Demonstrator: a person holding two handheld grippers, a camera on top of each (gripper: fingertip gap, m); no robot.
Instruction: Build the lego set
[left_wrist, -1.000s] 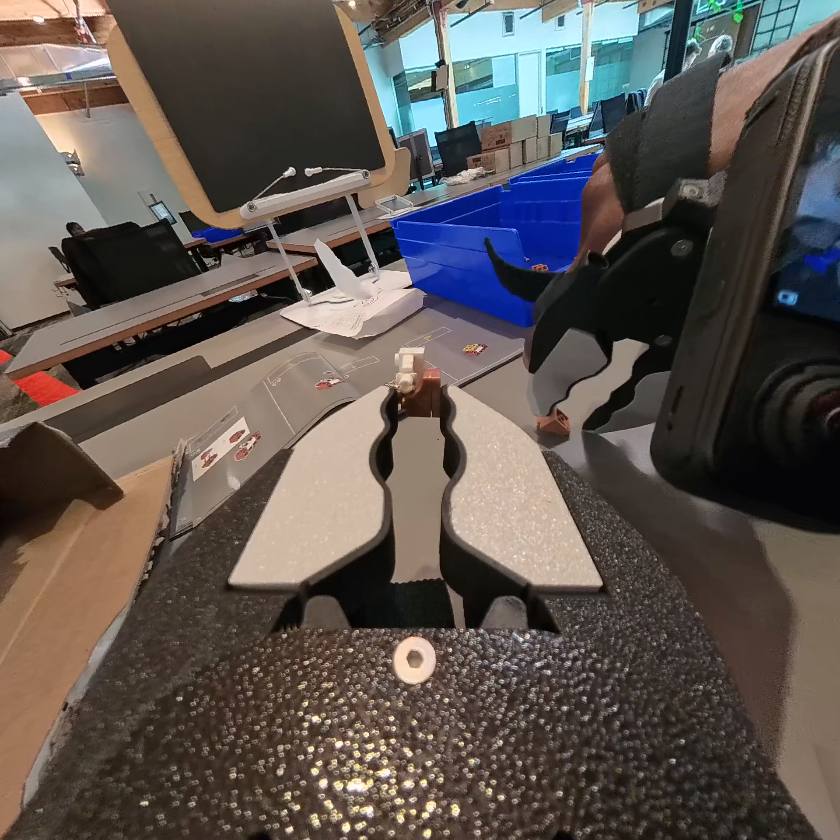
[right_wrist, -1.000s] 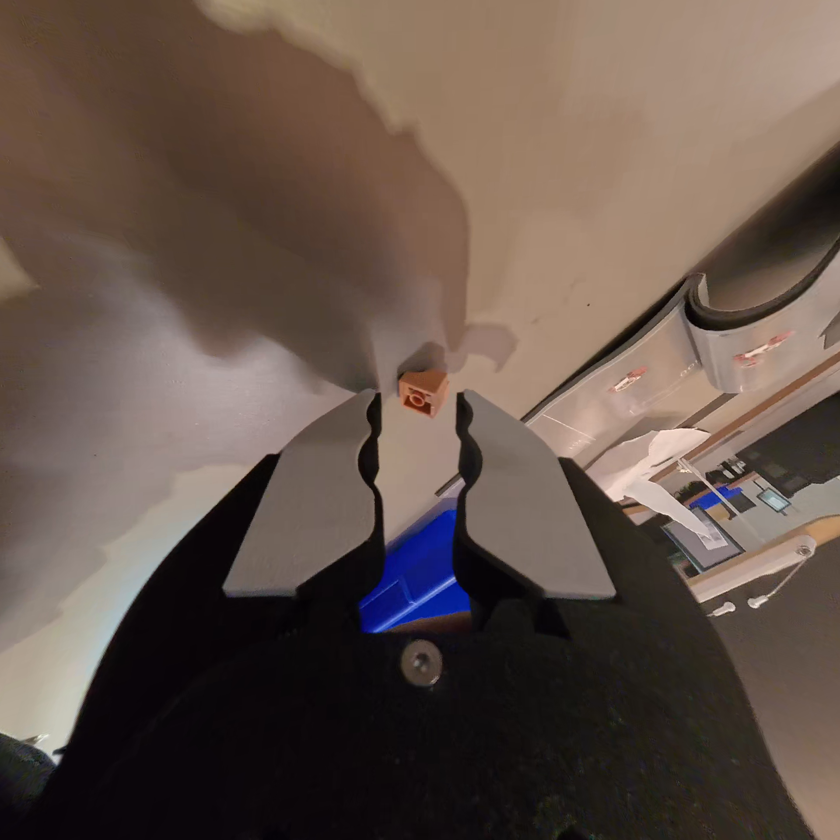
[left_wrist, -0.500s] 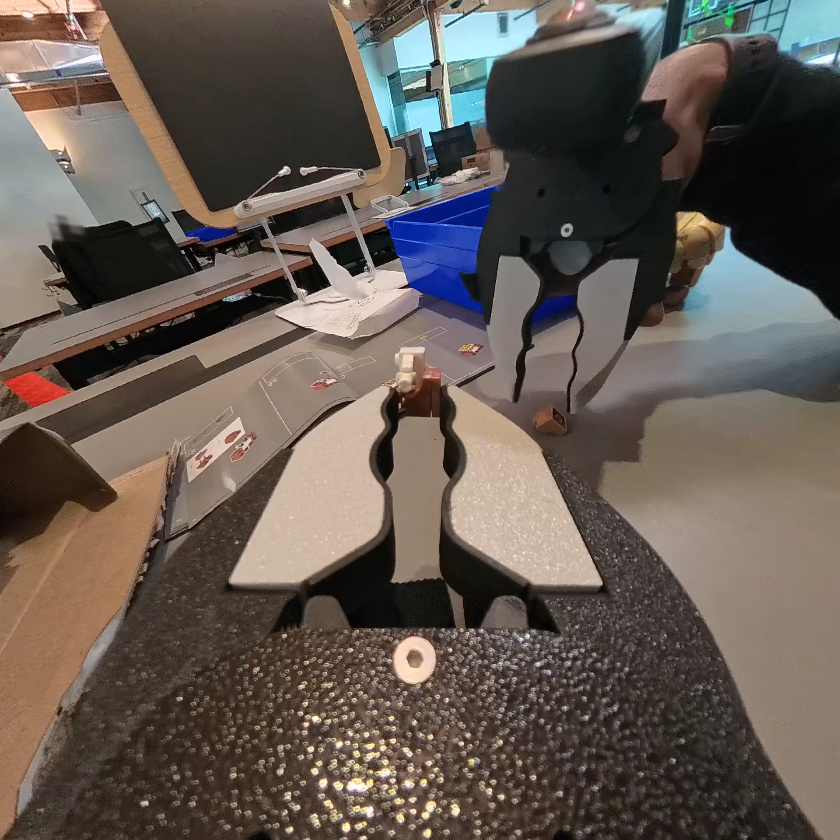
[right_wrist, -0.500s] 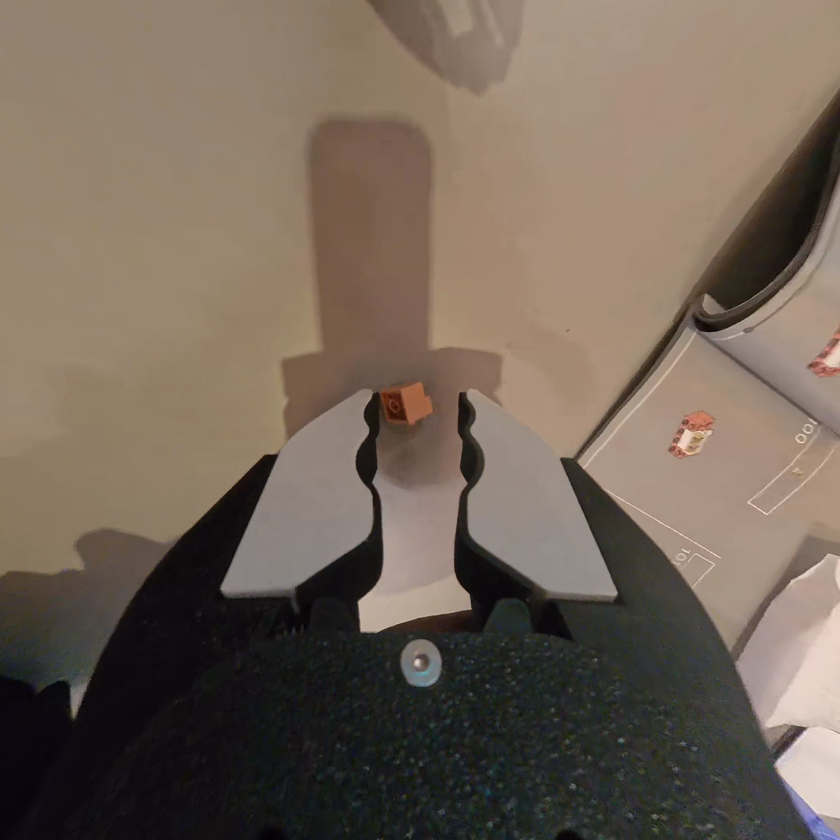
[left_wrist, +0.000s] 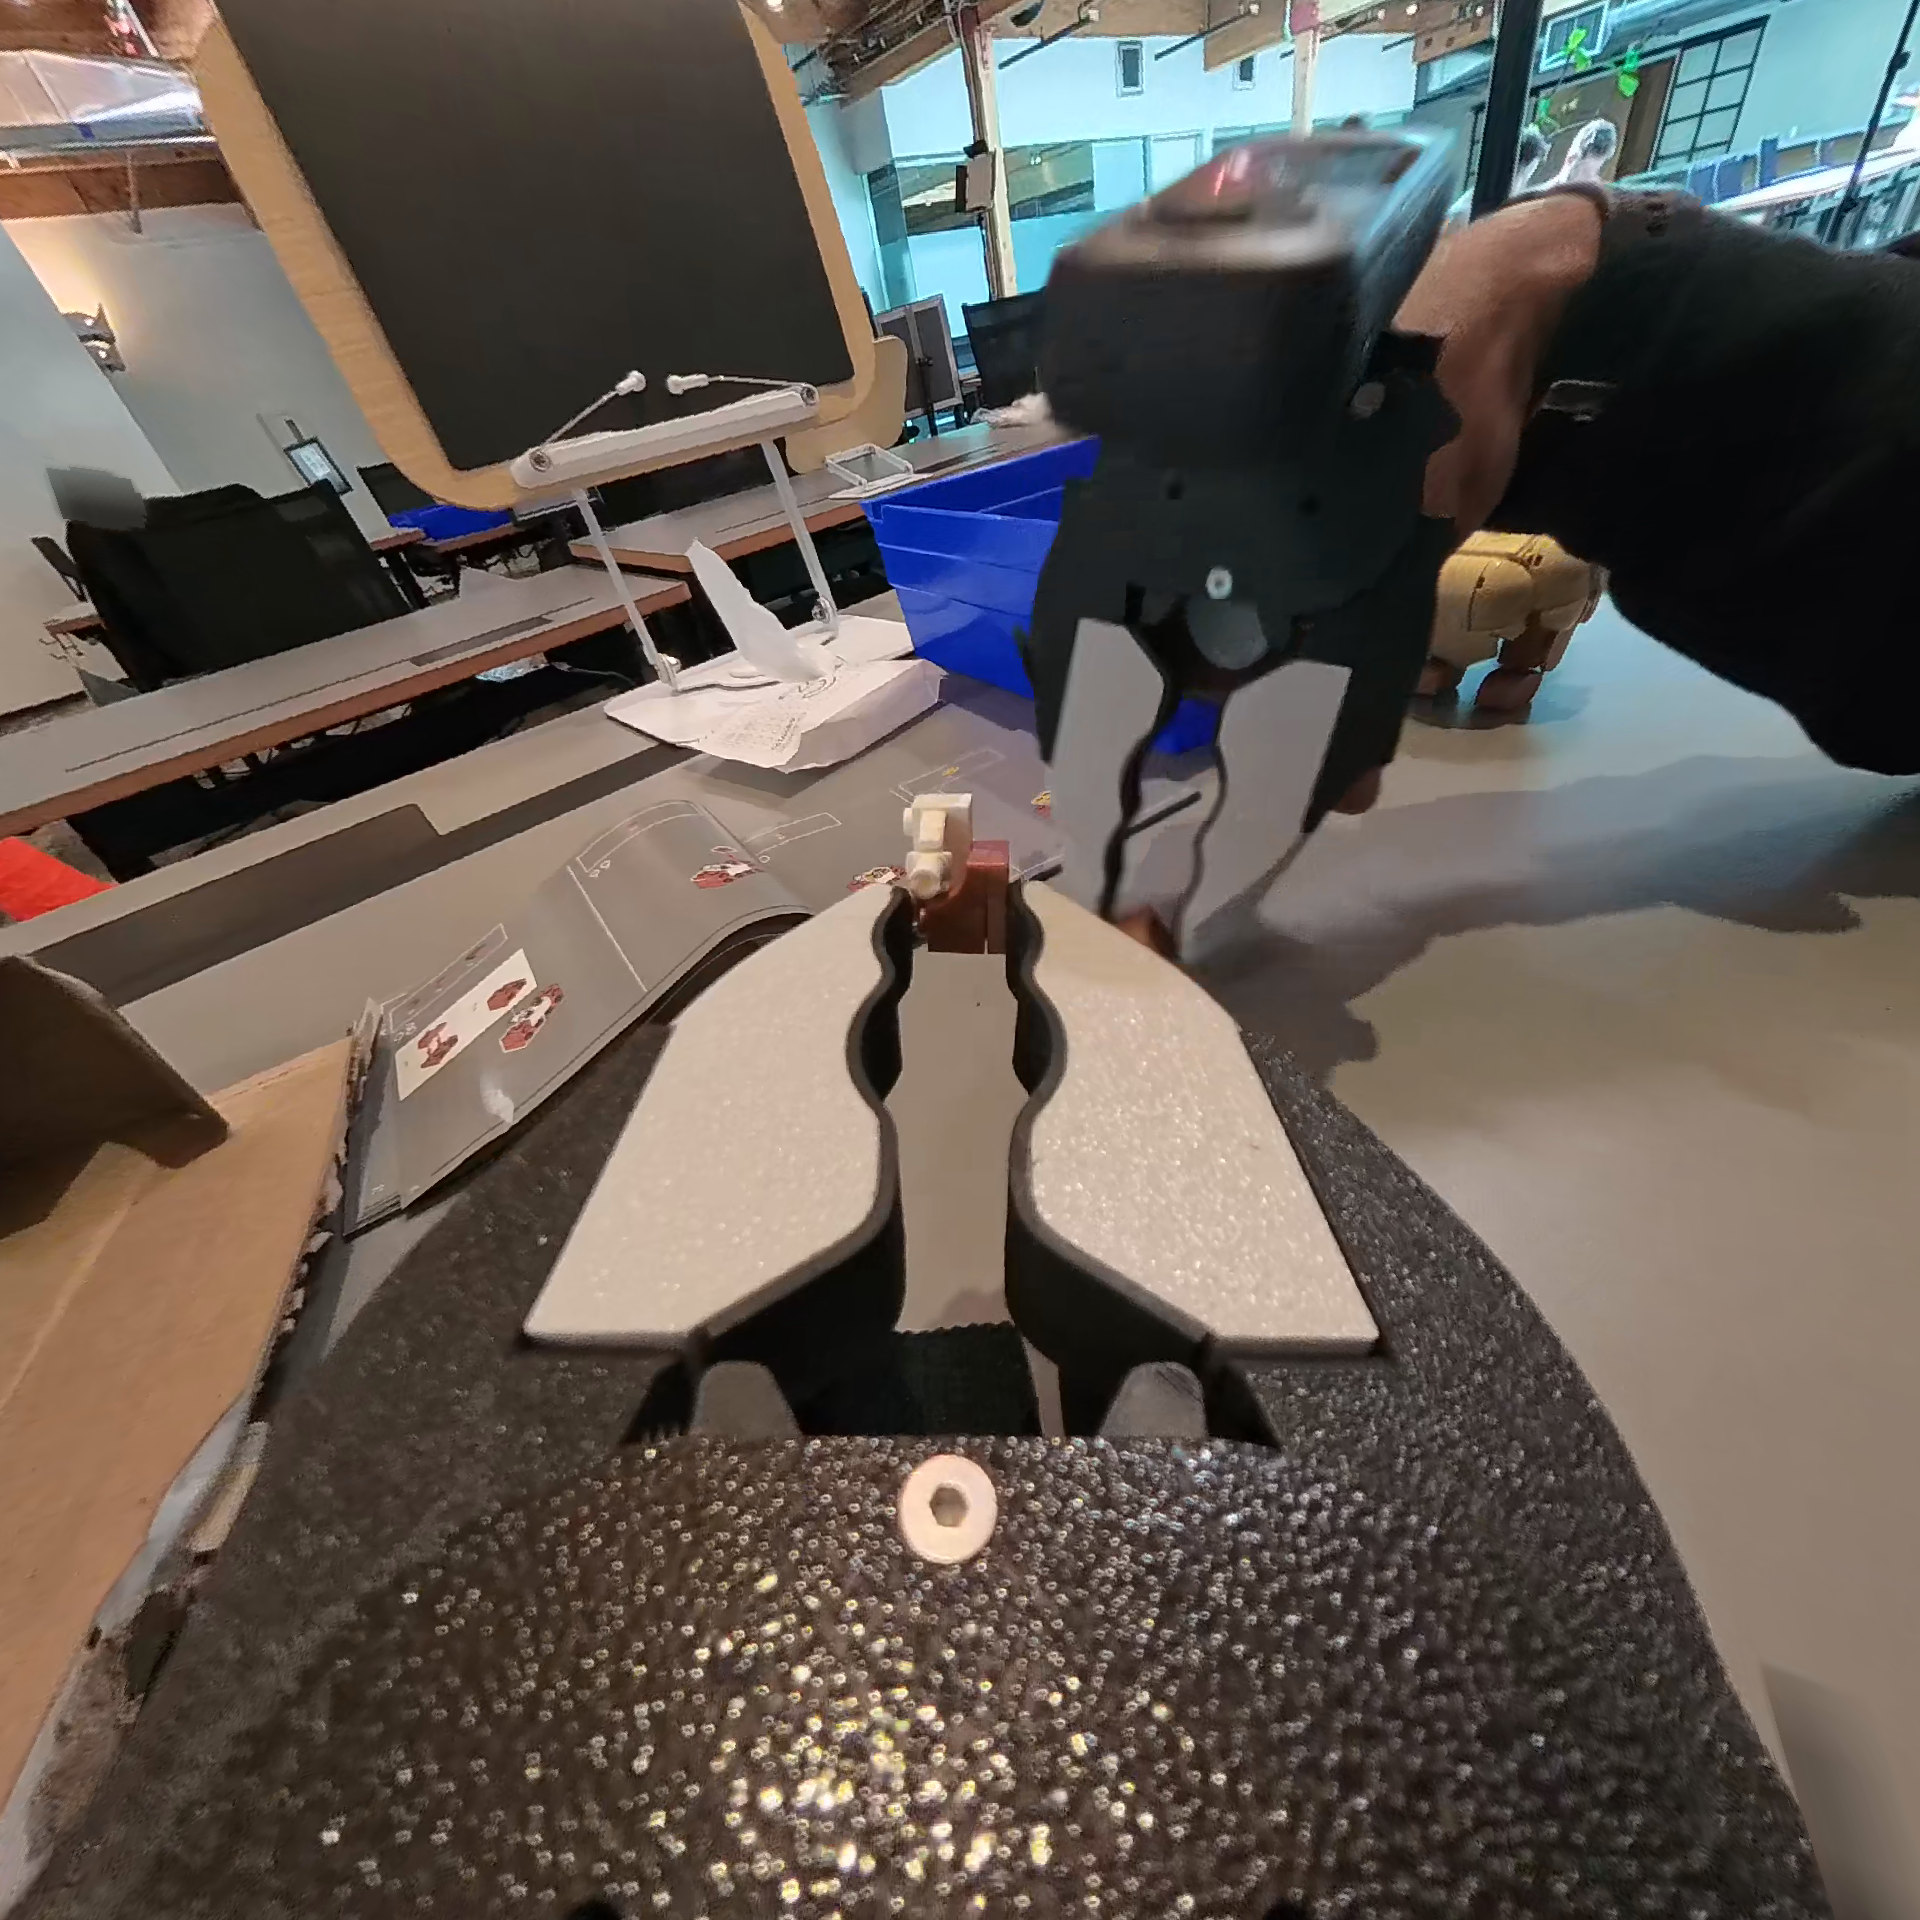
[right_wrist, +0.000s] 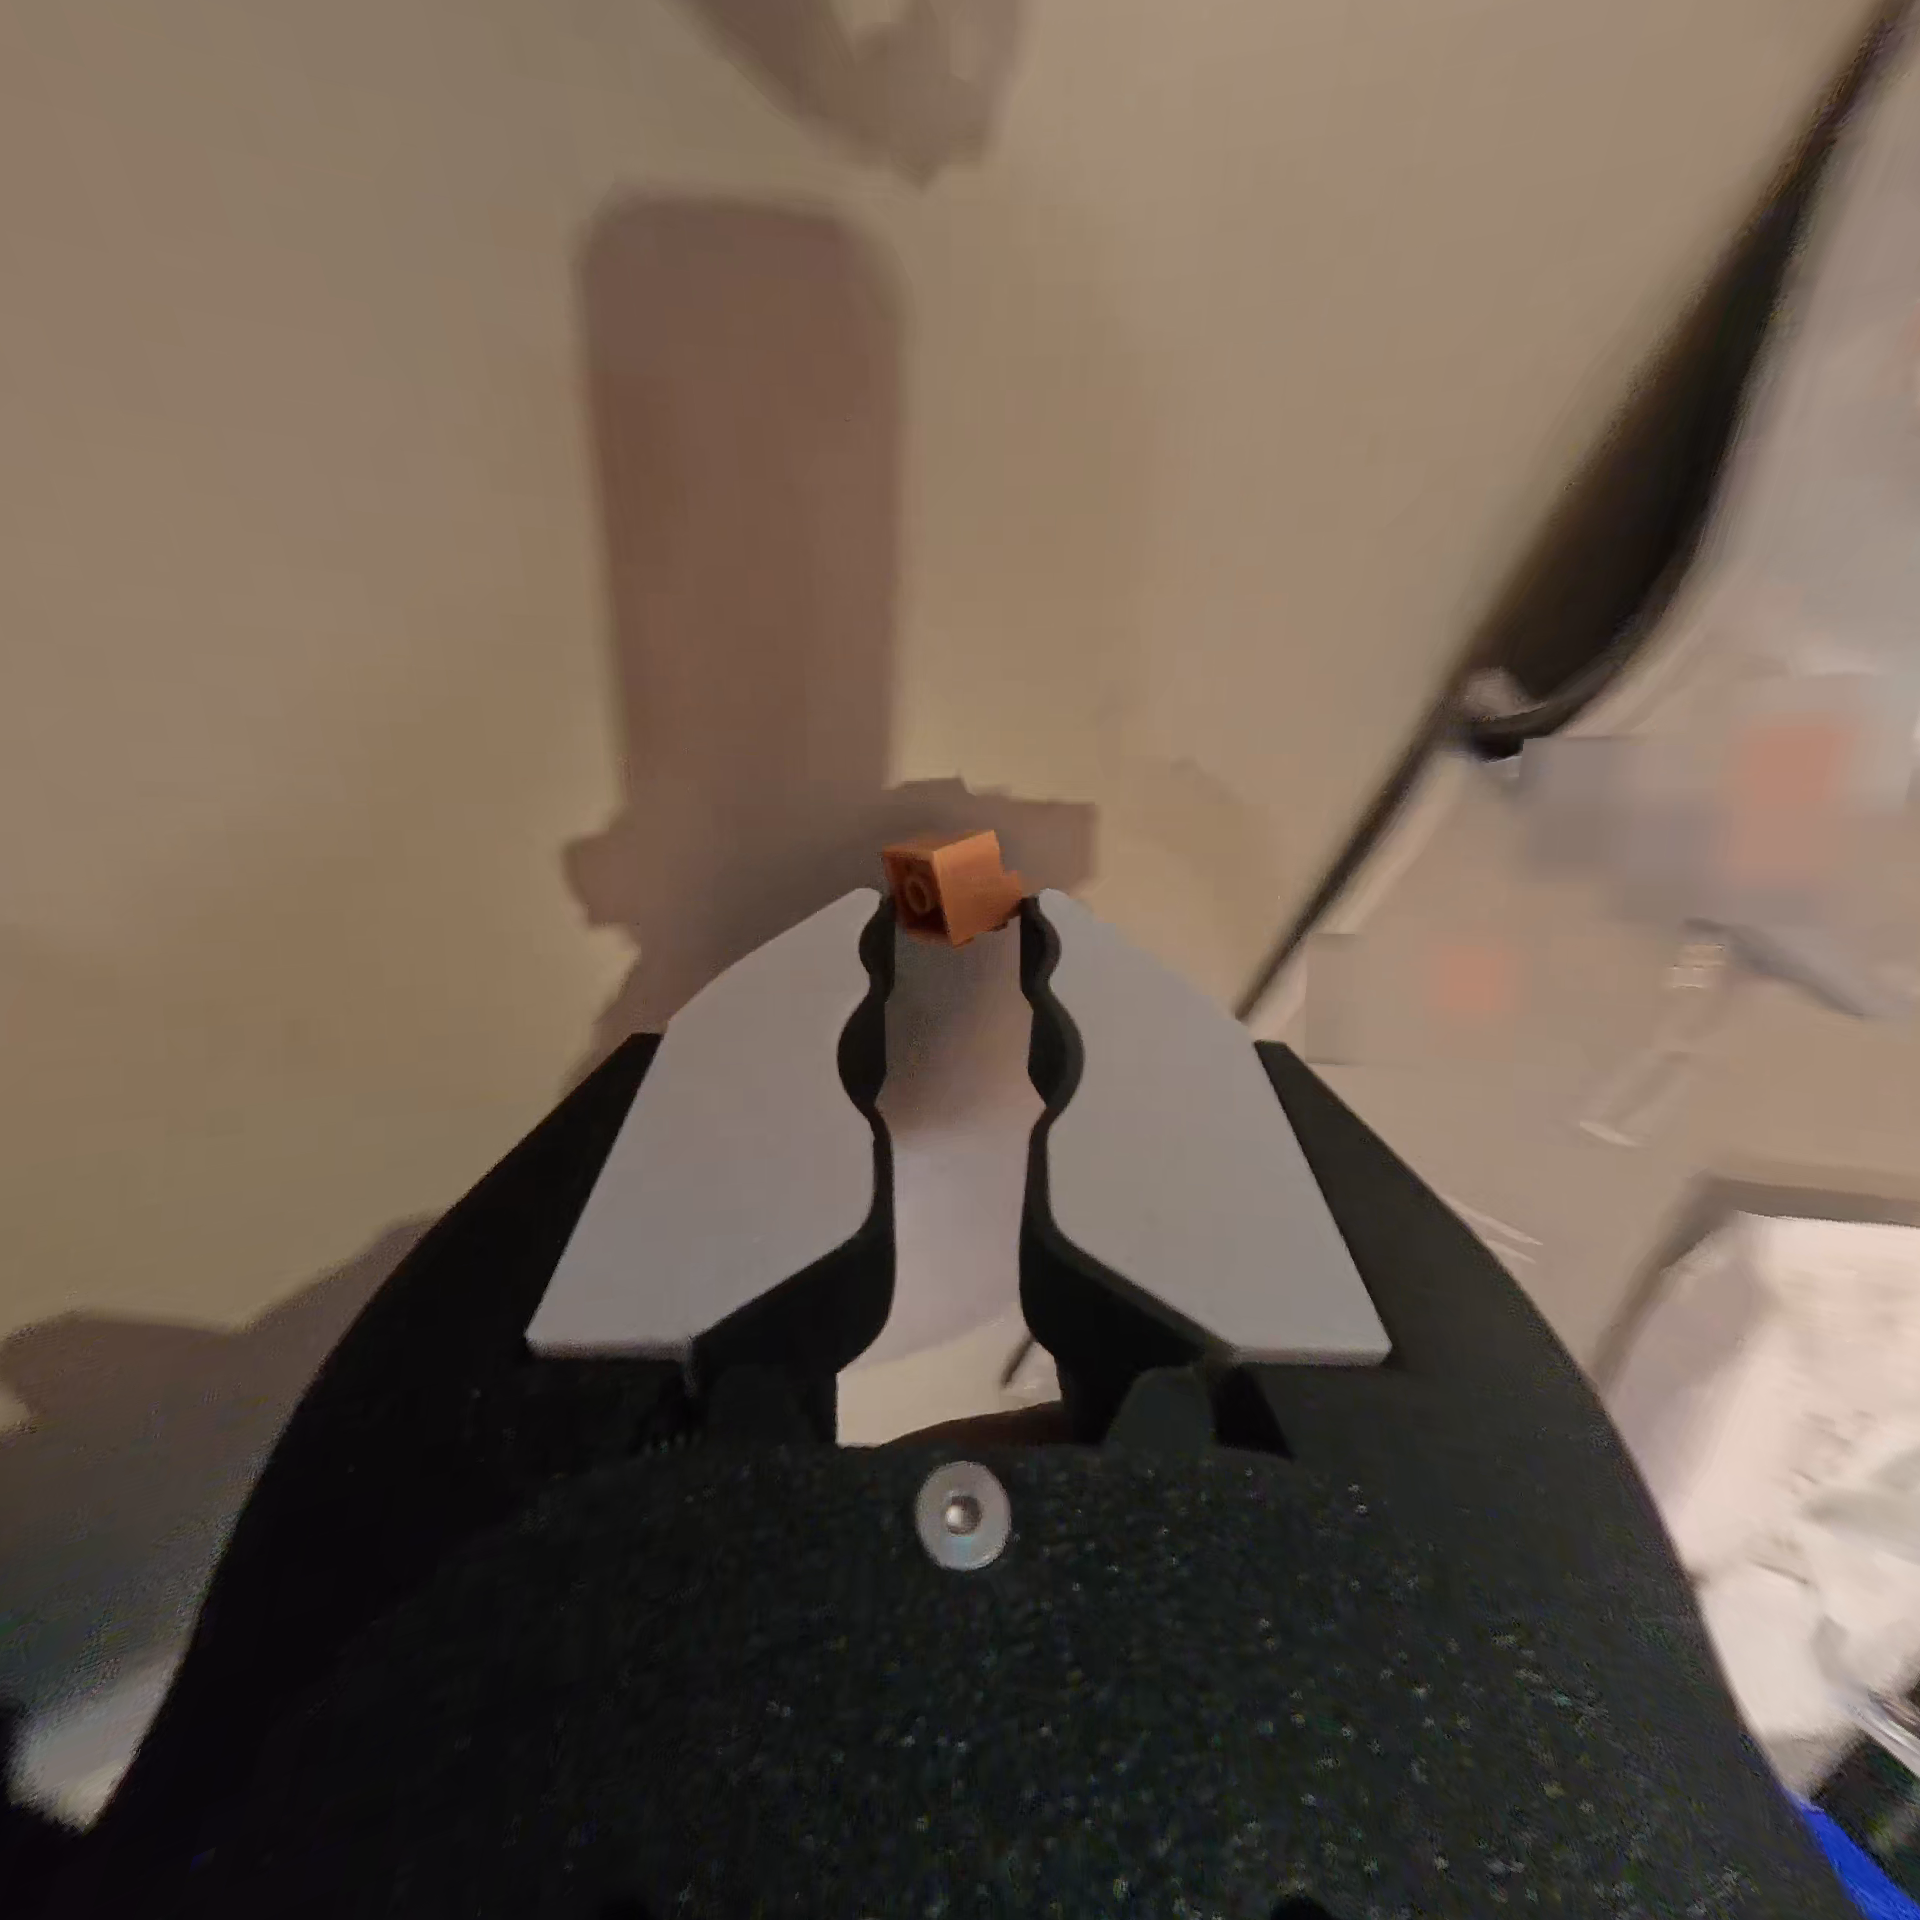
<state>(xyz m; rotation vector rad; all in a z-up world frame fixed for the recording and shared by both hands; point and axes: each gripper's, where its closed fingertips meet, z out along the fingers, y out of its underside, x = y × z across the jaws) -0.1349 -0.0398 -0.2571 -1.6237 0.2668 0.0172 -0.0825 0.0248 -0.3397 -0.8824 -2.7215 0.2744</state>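
The left gripper (left_wrist: 961, 914) has its jaws closed on a small brick assembly (left_wrist: 961, 894): a dark brown brick with a white piece attached at its upper left. Both pads press its sides, and it is held above the tabletop (left_wrist: 1558, 1091).

The right gripper (right_wrist: 956, 914), whose jaws stood wider half a second ago with the orange-brown brick (right_wrist: 951, 883) loose between them, has now narrowed onto that brick. The left fingertip and the right fingertip each contact a side; the brick sits tilted, at the very tips. In the left wrist view the right gripper (left_wrist: 1153, 925) points straight down at the tabletop, just right of the left gripper's tips, blurred by motion.

An open instruction booklet (left_wrist: 623, 935) lies to the left. Blue bins (left_wrist: 966, 561) stand behind it. A cardboard sheet (left_wrist: 135, 1299) lies at the near left.
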